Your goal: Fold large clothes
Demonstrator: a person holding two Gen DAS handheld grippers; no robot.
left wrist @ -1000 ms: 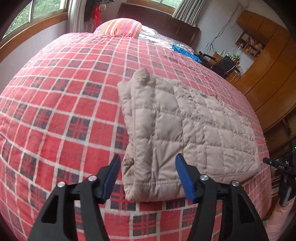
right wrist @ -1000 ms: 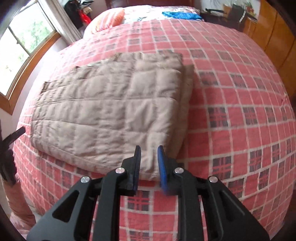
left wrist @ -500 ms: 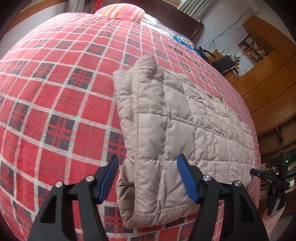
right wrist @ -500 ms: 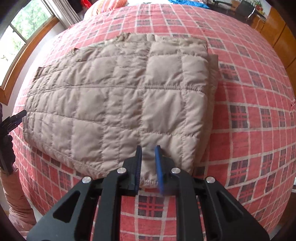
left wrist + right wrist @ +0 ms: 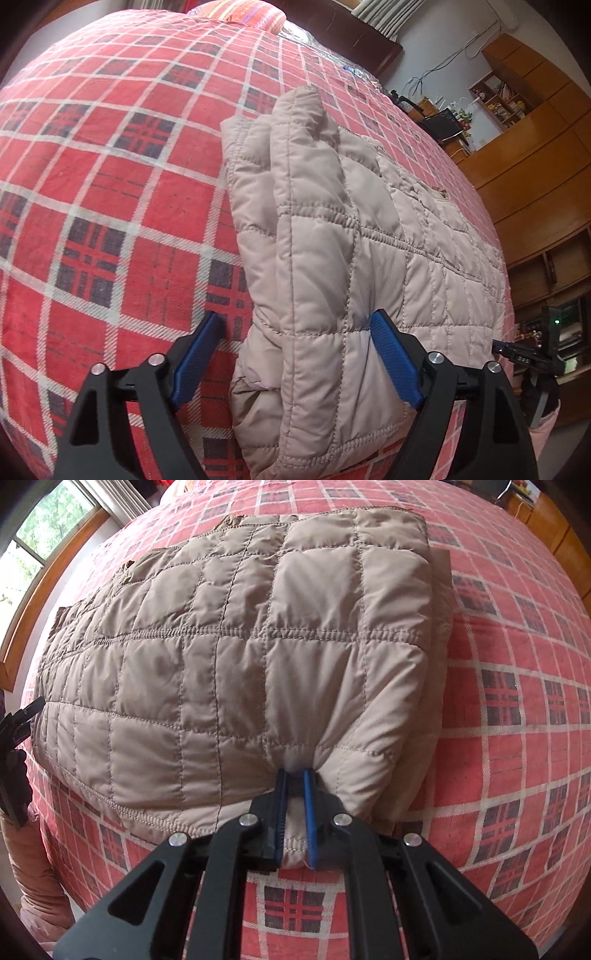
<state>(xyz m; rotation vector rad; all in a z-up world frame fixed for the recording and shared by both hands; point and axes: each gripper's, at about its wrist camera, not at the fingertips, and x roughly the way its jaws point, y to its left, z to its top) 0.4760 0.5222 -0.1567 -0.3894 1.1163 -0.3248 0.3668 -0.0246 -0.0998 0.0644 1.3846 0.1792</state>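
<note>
On plaid bedspread (image 5: 110,192): right tool (image 5: 295,775) clamps jacket (image 5: 240,646) hem; left tool (image 5: 295,325) spread, straddling folded edge.

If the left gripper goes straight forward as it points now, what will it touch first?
Most likely the folded edge of the beige quilted jacket: the open left gripper already straddles it, one finger over the red plaid bedspread. Depth is uncertain.

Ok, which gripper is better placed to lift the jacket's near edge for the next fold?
Right gripper: it already pinches the quilted jacket hem. Left gripper is open, merely straddling the folded edge.
</note>
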